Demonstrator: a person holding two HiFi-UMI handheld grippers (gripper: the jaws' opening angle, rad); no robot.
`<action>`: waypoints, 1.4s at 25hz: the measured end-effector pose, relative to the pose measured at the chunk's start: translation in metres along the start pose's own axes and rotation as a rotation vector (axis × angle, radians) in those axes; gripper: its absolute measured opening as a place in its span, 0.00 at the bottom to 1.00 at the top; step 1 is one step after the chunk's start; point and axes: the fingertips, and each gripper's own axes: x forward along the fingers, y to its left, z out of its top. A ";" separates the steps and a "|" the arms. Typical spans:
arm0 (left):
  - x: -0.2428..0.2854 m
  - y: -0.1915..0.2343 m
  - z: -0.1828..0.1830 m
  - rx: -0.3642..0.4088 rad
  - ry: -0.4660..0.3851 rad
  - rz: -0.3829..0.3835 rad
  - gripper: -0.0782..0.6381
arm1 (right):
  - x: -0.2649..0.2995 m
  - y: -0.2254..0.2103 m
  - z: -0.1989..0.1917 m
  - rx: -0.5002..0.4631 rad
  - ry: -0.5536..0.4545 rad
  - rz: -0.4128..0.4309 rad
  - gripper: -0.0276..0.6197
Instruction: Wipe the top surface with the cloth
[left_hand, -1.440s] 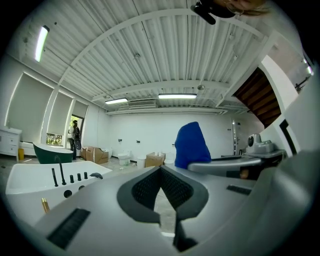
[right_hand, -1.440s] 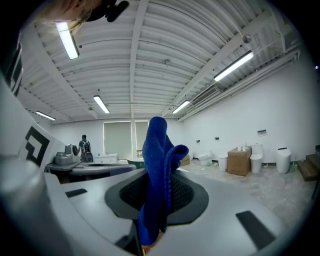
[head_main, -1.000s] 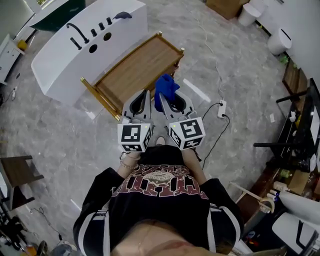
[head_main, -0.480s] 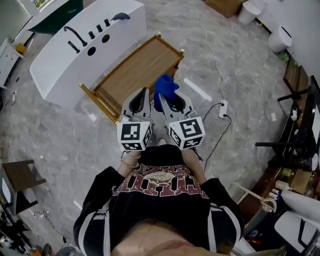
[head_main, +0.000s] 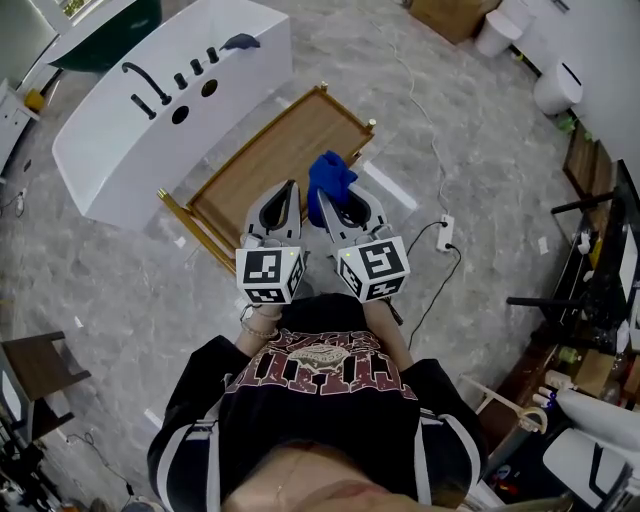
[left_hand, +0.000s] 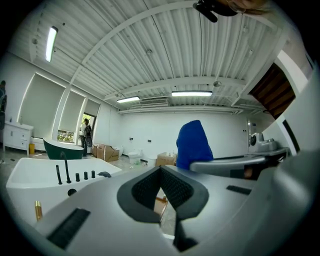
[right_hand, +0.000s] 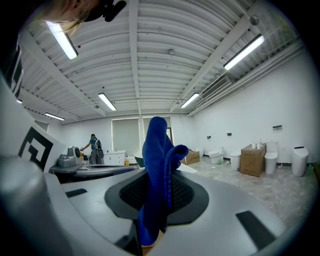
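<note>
A wooden table with a brass frame (head_main: 270, 150) stands on the floor just ahead of me. My right gripper (head_main: 322, 196) is shut on a blue cloth (head_main: 331, 174), which sticks up out of its tip over the table's near right edge. In the right gripper view the cloth (right_hand: 157, 165) stands upright between the pads of that gripper (right_hand: 155, 200). Close on its left, my left gripper (head_main: 292, 188) is shut with nothing in it. From the left gripper (left_hand: 160, 170) view, the cloth (left_hand: 192, 145) shows to the right.
A white bathtub (head_main: 110, 130) with a black faucet stands beyond the table at the left. A power strip (head_main: 445, 222) and its cable lie on the floor at the right. Toilets (head_main: 558, 85) and a cardboard box (head_main: 450, 14) are farther back. A dark stool (head_main: 35, 362) stands low left.
Both grippers keep the same pose and the cloth stays clamped. The view has shifted slightly, so the table and bathtub sit a little differently in the picture.
</note>
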 end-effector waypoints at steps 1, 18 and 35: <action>0.006 0.007 0.001 -0.004 -0.001 0.003 0.18 | 0.009 -0.001 0.000 -0.003 0.006 0.004 0.18; 0.042 0.123 0.007 -0.032 -0.002 0.089 0.18 | 0.144 0.030 -0.002 -0.027 0.057 0.122 0.18; 0.071 0.185 -0.002 -0.067 0.006 0.378 0.18 | 0.226 0.023 -0.010 -0.053 0.120 0.385 0.18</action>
